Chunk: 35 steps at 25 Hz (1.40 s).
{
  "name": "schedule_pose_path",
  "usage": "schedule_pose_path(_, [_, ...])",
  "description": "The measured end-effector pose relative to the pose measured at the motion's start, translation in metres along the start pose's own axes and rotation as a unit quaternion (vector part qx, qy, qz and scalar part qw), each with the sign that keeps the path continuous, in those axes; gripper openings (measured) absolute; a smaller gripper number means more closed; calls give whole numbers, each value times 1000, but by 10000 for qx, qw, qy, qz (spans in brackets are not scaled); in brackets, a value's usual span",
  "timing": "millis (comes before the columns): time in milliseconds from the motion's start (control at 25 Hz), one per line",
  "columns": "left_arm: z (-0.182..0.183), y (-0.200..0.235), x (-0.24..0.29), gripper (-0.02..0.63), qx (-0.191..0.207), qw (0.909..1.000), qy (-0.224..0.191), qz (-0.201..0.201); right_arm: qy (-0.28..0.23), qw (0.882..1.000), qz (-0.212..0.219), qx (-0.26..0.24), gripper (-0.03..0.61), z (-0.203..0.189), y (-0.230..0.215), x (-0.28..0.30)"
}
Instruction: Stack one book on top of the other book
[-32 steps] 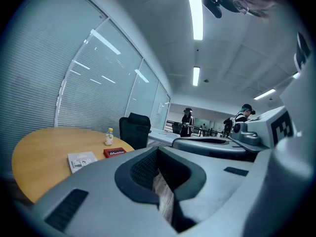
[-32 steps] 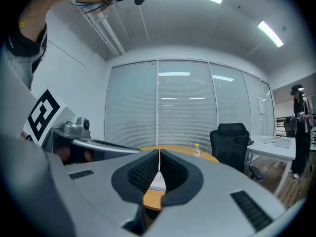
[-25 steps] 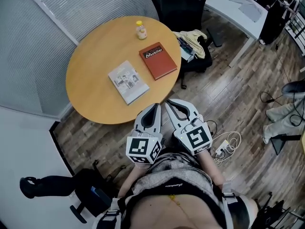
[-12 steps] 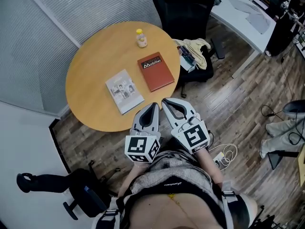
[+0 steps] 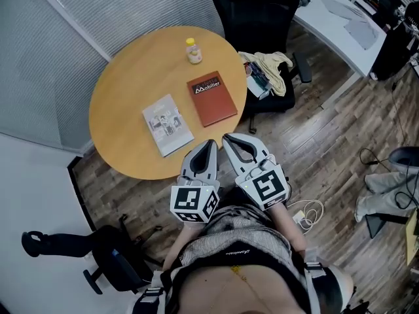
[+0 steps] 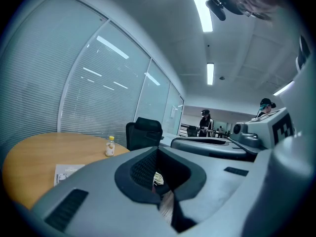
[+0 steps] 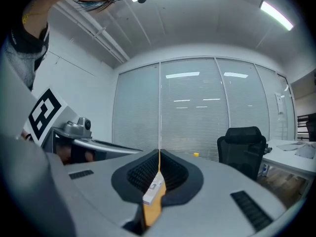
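Observation:
Two books lie flat and apart on the round wooden table (image 5: 124,77): a red-brown book (image 5: 211,98) toward the right and a pale grey book (image 5: 167,124) to its left, nearer the front edge. My left gripper (image 5: 209,146) and right gripper (image 5: 230,140) are held side by side just off the table's near edge, close to my body. Both are shut with nothing between the jaws. The left gripper view shows a corner of the pale book (image 6: 66,172) on the table beyond the closed jaws; the right gripper view shows a sliver of it (image 7: 154,187) through the jaw gap.
A small bottle with a yellow cap (image 5: 194,50) stands at the table's far side. A black office chair (image 5: 262,12) with cloth and items on its seat sits behind the table. A white power strip and cables (image 5: 308,212) lie on the wooden floor at right. Glass walls with blinds stand at left.
Both grippers, still shut and side by side, have come closer to the table's near edge. The books and bottle lie where they were.

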State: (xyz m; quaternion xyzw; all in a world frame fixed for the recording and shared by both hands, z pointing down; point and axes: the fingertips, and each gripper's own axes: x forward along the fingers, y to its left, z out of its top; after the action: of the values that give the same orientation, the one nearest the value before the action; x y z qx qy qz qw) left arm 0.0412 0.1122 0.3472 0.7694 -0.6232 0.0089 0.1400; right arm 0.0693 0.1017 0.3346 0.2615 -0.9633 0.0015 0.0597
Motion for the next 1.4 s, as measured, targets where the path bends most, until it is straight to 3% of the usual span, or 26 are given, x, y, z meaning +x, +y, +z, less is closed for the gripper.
schedule_pose_path(120, [-1,-3,5,20,2,10000,5,51,23,9998,9,215,24,-2,-6,-2])
schedule_pose_path(720, [-9,-11,21,20,-132,9990,-13,437,68,9990,425,110,25,-14,-27,-4])
schedule_pose_path(1000, [-7,-2,25,20,-182,9985,2,510,177,9986,374,325,25,-17,-33,3])
schedule_pose_path(1200, [-5,6,38,20,-102,9990,20,440,110,9992,384,18,25,-17,-40,13])
schedule_pose_path(1400, [-2,17,50,20,-84,9993,46,368,196,9992,301,193,24,-17,-46,28])
